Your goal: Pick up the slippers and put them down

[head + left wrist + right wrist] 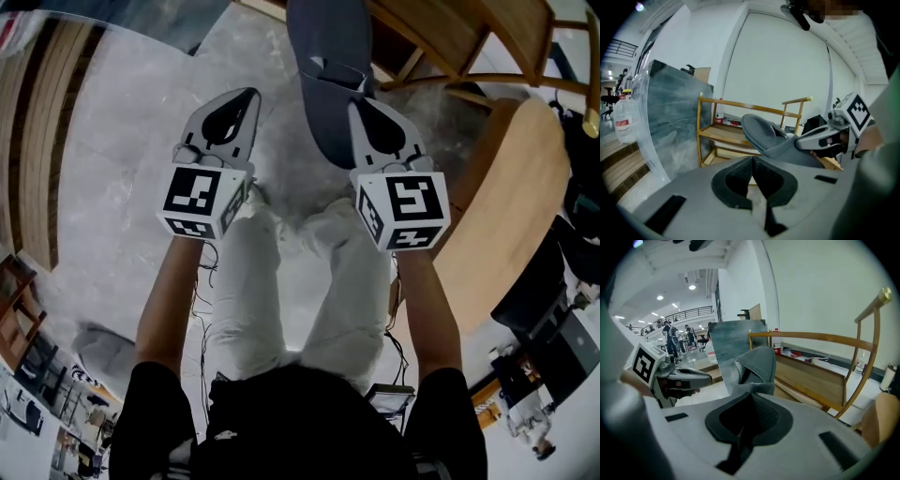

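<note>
Both forearms are held out ahead of the body, side by side above the white-trousered legs point(246, 281), and each gripper is tilted down toward the grey marbled floor point(122, 141). The left gripper point(249, 94) is seen with its jaws brought together and nothing between them. The right gripper point(359, 101) is closed on the slipper point(328, 80), which is kept off the floor just past its jaw tips, in front of a wooden shelf point(820, 376). The slipper is grey soft fabric, creased where it is pinched, with a paler stitched rim around its opening.
</note>
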The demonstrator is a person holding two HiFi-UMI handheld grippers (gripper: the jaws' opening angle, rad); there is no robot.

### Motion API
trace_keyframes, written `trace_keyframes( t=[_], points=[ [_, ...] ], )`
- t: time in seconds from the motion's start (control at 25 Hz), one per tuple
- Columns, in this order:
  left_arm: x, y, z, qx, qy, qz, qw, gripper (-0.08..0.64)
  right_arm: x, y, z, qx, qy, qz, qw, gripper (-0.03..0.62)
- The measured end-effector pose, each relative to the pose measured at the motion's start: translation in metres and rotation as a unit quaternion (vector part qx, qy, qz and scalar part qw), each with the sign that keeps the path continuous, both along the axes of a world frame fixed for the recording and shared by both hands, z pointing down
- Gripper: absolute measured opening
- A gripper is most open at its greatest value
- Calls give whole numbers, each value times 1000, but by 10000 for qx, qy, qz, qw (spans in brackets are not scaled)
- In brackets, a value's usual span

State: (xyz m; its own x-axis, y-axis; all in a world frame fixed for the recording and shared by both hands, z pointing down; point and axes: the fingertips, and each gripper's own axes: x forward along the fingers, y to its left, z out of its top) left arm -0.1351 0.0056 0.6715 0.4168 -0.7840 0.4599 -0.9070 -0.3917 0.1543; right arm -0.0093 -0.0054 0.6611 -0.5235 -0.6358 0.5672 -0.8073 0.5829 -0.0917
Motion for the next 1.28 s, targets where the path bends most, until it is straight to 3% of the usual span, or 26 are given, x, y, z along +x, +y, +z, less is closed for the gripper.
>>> trace_keyframes(
  t=[0.24, 0.4, 1.28],
  points=[
    [-7, -19, 71, 256, -66, -8, 9996, 5, -3, -18, 73, 107, -21, -63, 9999, 8],
    [-2, -28, 114, 232, -60, 72, 9997, 5, -6, -30, 113, 201, -3, -166, 9997, 8],
    [2, -86, 278, 427, -223, 509, 9975, 5, 6, -70, 292, 274, 327, -693, 9967, 8]
  ],
)
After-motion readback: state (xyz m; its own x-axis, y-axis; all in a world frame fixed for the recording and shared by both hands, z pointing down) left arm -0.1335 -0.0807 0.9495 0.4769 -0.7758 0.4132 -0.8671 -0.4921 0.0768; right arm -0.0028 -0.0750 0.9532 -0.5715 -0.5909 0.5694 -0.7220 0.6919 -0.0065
